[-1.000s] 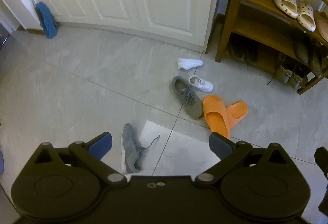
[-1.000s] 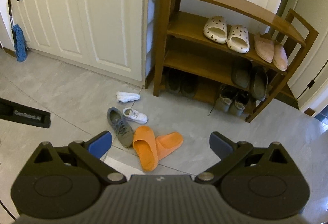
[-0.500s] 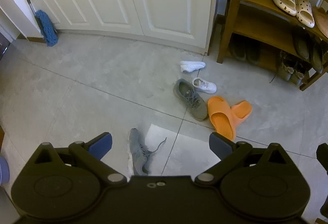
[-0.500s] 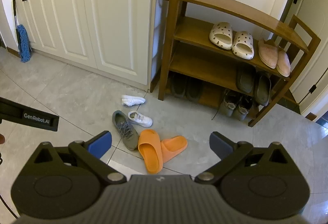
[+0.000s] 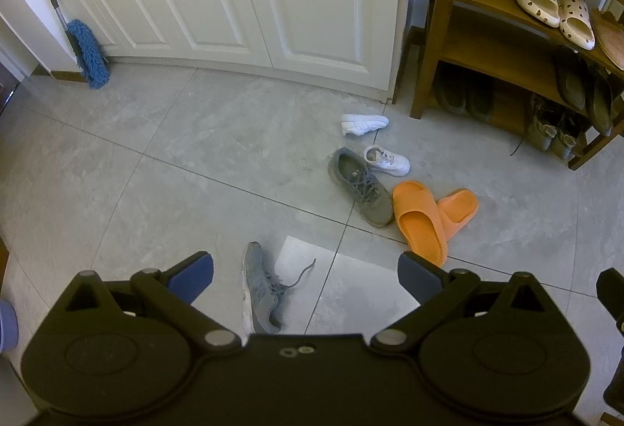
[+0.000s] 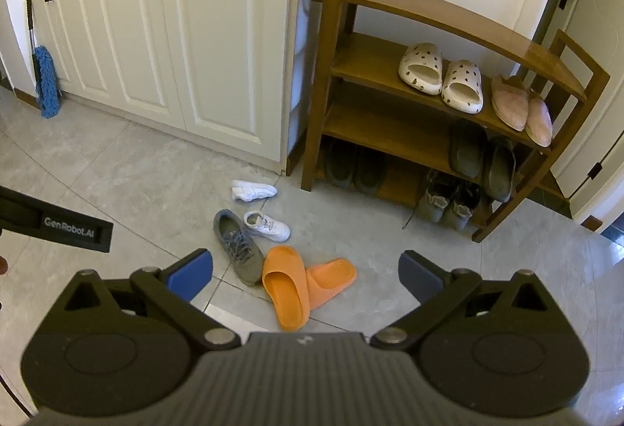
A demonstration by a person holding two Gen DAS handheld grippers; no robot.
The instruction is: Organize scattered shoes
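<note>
wooden shoe rack (image 6: 448, 137) ahead-right of both grippers, pairs on its shelves | left gripper (image 5: 306, 274) jaws wide apart, empty, grey sneaker (image 5: 260, 289) on the floor between its fingers | right gripper (image 6: 306, 272) spread, empty, orange slides (image 6: 302, 283) just ahead, second grey sneaker (image 6: 238, 246) and white shoes (image 6: 265, 207) beyond

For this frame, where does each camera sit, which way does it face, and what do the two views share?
Left wrist: on the left gripper, tilted down at the floor; open fingers frame a grey sneaker; the other gripper's edge shows at right.
Right wrist: on the right gripper, facing the shoe rack; open fingers and the left gripper's bar at left show.
Shared: orange slippers, white sneakers, cabinet.
</note>
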